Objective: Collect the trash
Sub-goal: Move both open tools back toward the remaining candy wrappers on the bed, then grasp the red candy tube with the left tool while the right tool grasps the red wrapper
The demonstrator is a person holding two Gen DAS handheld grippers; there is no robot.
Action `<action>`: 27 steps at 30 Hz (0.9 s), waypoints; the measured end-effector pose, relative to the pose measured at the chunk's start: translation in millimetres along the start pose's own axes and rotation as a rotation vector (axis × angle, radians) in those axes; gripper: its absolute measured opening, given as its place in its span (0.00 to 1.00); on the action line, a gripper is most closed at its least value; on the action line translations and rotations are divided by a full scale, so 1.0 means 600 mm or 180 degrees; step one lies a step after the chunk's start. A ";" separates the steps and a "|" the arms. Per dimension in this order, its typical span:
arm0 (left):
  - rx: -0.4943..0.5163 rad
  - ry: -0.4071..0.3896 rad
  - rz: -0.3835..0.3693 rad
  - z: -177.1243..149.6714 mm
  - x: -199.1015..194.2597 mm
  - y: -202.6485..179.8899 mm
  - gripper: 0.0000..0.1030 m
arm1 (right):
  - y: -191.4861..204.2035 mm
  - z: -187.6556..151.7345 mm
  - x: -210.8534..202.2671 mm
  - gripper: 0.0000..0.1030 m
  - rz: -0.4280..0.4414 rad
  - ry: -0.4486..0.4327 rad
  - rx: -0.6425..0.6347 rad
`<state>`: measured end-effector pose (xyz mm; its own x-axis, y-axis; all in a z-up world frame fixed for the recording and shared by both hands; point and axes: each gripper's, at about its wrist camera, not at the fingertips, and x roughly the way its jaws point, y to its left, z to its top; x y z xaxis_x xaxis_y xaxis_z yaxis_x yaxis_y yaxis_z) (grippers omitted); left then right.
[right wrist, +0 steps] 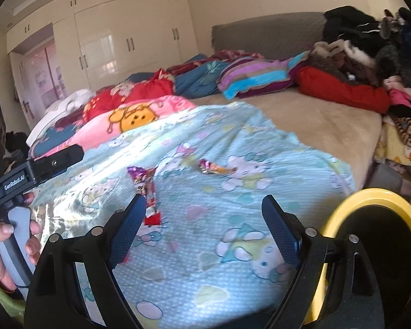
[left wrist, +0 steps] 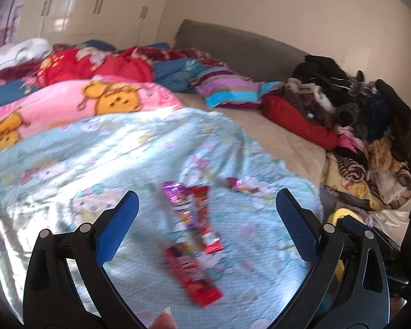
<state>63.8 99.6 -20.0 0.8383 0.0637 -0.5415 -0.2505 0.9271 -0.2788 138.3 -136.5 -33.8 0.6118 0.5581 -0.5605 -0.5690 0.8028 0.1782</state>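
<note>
Several shiny snack wrappers lie on the light blue cartoon blanket. In the left wrist view a long red and purple wrapper and a red wrapper lie between the wide-open fingers of my left gripper, below it. A small crumpled wrapper lies farther right. In the right wrist view the long wrapper sits by the left finger of my open, empty right gripper, and the small wrapper lies ahead. A yellow-rimmed bin stands at the right.
The bed holds piled quilts, a striped pillow and a heap of clothes along the right side. White wardrobes stand behind. The left gripper's handle and a hand show at the left of the right wrist view.
</note>
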 end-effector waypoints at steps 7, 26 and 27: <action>-0.0202 0.0166 0.0074 -0.016 0.000 0.067 0.89 | 0.032 0.003 0.062 0.80 0.0199 0.0199 -0.0104; -0.0328 0.1179 -0.0531 -0.124 0.066 0.057 0.50 | 0.082 -0.020 0.241 0.33 0.0807 0.0977 -0.0112; -0.0316 0.1221 -0.0538 -0.130 0.070 0.054 0.50 | 0.081 -0.021 0.246 0.33 0.0808 0.1003 -0.0110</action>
<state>53.4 103.2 -113.7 0.6354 -0.2453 -0.7322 -0.1863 0.8715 -0.4537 194.2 -17.6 -117.9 0.2542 0.6418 -0.7236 -0.7019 0.6371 0.3185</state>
